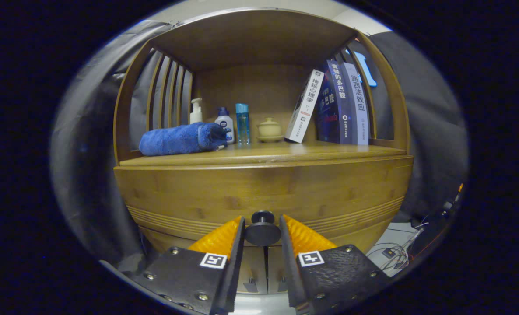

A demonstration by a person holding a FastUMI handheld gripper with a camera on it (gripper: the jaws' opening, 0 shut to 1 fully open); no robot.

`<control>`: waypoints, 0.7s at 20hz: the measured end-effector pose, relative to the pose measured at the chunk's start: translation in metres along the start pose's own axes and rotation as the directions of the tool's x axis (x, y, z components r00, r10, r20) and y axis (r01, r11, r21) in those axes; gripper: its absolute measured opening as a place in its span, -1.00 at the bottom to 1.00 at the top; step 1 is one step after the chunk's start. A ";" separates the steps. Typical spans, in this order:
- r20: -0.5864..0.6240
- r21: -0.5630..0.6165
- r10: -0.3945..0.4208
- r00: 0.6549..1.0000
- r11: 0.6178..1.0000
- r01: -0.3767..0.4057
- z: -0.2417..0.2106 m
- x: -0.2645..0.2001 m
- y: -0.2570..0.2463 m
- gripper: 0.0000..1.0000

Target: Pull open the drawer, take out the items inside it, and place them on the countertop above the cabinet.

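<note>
Two fingers of the hand-held gripper (pixel 262 229) flank the dark round knob (pixel 262 228) on the drawer front (pixel 259 192) of a wooden cabinet (pixel 163 227); the fingers sit close on either side of the knob, and whether both actually press on it I cannot tell. Drawer closed, its face flush with the cabinet, a band of fine grooves running across it just above the knob. Contents of the drawer hidden. Above the drawer, the table (pixel 329 151), the cabinet's top surface, already carries several things under an arched wooden hood with slatted sides. At one end lies a rolled blue towel (pixel 178 139), on its side near the front edge. Behind and beside the towel stand a pale pump bottle (pixel 196 111), a white bottle with a dark blue cap (pixel 224 123) and a slim clear blue bottle (pixel 242 123), all upright and close together. Near the middle sits a small pale lidded cup on a saucer (pixel 269 129). Beyond it, at the other end, a white book (pixel 304 106) leans against a few upright books (pixel 345 105) standing against the slats. Loose cables (pixel 395 251) lie on the floor beside the cabinet. Grey cloth hangs behind the slats.
</note>
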State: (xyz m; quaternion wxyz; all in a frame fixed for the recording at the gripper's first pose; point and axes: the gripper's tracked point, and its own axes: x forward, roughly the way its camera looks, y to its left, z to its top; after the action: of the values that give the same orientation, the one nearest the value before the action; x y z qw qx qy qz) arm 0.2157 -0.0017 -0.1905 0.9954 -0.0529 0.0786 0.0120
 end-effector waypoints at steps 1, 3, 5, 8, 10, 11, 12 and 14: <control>-0.002 -0.012 -0.006 1.000 1.000 0.006 0.000 0.002 0.000 -0.10; 0.006 -0.014 -0.002 1.000 1.000 0.002 0.000 0.002 0.000 -0.10; 0.010 0.015 -0.001 1.000 1.000 0.000 0.000 0.003 -0.001 -0.16; -0.031 -0.005 -0.028 0.999 1.000 0.028 -0.004 0.002 -0.001 -0.19; -0.031 -0.028 -0.034 0.999 0.999 0.033 -0.004 -0.001 -0.002 -0.25; -0.028 -0.026 -0.031 0.999 0.999 0.030 -0.004 -0.004 -0.002 -0.25; -0.033 -0.023 -0.026 0.999 0.999 0.025 -0.006 -0.008 -0.002 -0.25; -0.032 -0.020 -0.018 0.999 1.000 0.018 -0.008 -0.019 -0.002 -0.25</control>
State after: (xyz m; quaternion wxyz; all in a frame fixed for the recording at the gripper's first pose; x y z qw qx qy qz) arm 0.1953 -0.0045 -0.1951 0.9935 -0.0636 0.0940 0.0029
